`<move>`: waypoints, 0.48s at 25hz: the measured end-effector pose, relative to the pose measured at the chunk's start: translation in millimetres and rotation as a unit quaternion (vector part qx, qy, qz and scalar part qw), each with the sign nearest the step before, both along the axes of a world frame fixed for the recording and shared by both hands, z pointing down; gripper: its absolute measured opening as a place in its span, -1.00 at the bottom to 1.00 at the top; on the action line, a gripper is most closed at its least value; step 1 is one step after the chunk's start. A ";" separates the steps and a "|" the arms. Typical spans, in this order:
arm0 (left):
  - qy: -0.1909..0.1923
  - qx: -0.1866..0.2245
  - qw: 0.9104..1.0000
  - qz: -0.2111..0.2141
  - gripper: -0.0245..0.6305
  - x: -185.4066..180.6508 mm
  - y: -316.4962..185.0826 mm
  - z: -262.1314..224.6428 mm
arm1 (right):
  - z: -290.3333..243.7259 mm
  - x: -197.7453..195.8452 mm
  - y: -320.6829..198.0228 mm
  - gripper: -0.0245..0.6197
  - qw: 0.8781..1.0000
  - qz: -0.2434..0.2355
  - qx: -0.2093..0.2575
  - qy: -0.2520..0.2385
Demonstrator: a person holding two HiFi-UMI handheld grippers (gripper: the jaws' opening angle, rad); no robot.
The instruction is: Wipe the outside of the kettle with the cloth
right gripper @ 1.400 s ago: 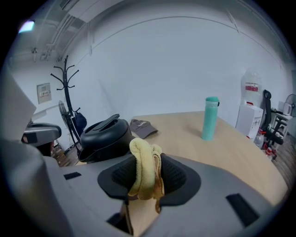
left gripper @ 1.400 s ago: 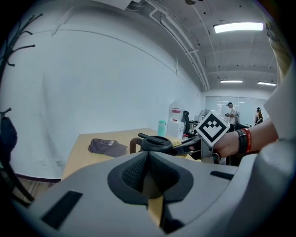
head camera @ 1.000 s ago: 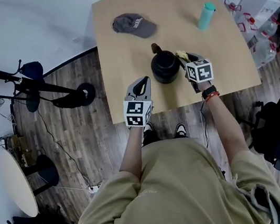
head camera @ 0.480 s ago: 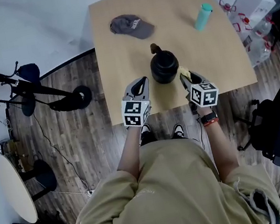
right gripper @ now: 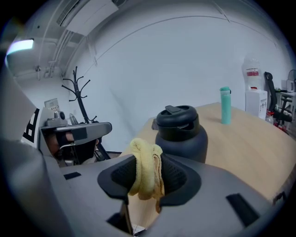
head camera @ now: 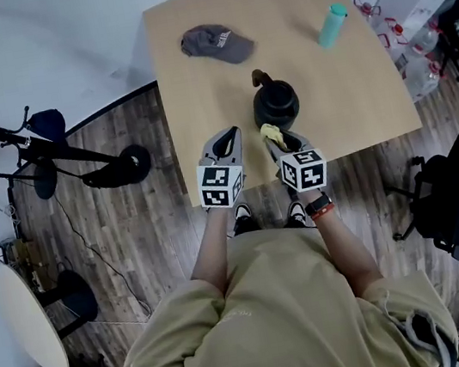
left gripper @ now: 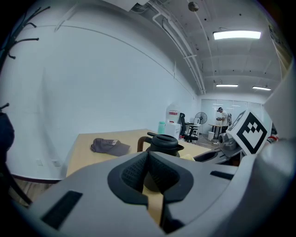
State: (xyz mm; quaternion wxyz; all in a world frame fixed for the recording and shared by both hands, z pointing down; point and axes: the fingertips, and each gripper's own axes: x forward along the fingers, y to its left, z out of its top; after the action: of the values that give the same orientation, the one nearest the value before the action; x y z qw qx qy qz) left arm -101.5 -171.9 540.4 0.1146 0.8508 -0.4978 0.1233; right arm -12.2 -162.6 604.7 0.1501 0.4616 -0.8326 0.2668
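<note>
A light wooden surface (head camera: pixel 198 96) stands on dark wood flooring (head camera: pixel 133 229). A grey cap (head camera: pixel 217 43) lies near its far left corner. A teal bottle (head camera: pixel 332 25) stands upright, well apart, at the far right. A black office chair (head camera: pixel 447 207) sits beside the surface.

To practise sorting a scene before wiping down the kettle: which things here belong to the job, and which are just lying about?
Belong to the job:
kettle
yellow cloth, clamped in the right tool

Just lying about:
grey cap
teal bottle
The left tool is shut and holds nothing.
</note>
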 end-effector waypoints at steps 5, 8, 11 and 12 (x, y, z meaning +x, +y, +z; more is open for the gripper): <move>-0.003 0.005 1.000 0.000 -0.85 -28.3 0.2 -3.6 | 0.3 -32.7 -16.8 -0.44 0.999 0.032 0.016 0.035; -0.002 0.004 1.000 -0.002 -0.85 -45.7 -1.4 -3.0 | 0.3 -46.5 -31.6 -0.44 0.996 0.064 0.022 0.054; 0.000 0.003 1.000 0.000 -0.85 -56.9 -1.7 -2.3 | -0.6 -54.8 -44.9 -0.43 0.992 0.104 0.021 0.065; 0.001 0.003 1.000 0.001 -0.85 -59.3 -1.7 -2.3 | -0.4 -56.4 -49.0 -0.43 0.991 0.117 0.018 0.067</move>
State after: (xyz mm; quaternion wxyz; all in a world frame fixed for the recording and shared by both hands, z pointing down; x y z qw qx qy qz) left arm -160.8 -173.6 538.1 0.1125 0.8517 -0.4972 0.1216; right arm -68.6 -211.5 604.3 0.1653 0.5752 -0.7657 0.2355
